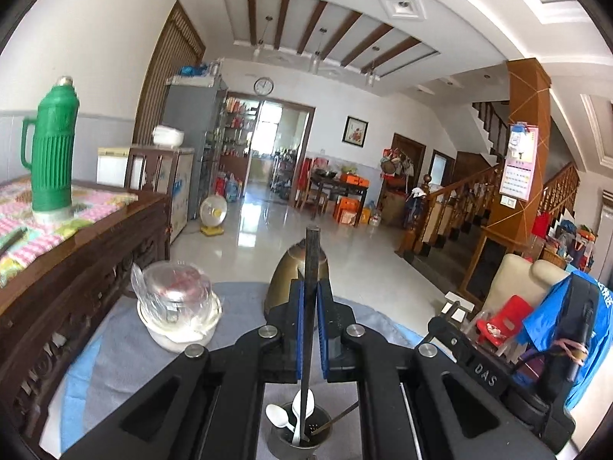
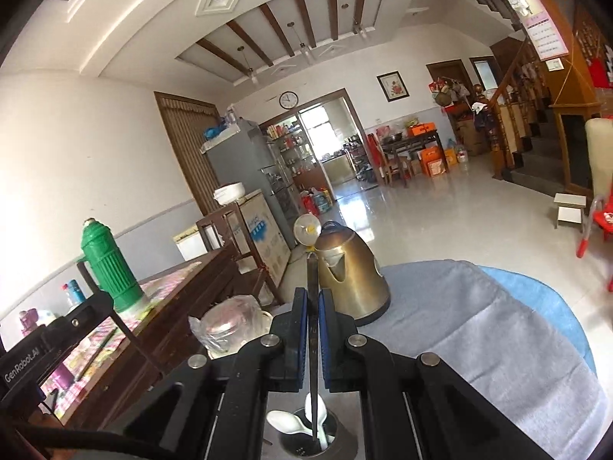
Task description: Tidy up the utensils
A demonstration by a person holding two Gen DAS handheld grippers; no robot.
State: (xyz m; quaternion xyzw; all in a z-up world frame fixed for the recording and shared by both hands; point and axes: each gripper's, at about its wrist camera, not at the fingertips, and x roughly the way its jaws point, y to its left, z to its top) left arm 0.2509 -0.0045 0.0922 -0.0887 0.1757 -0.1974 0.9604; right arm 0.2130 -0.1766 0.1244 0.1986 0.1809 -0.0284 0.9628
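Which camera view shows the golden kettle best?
The right wrist view: the golden kettle shows nearly whole, with lid, spout and base, beside the right claw. In the left wrist view the kettle stands mostly hidden behind the left claw.

utensil holder (image 1: 299,435) base cut off, kettle (image 1: 285,283) half hidden
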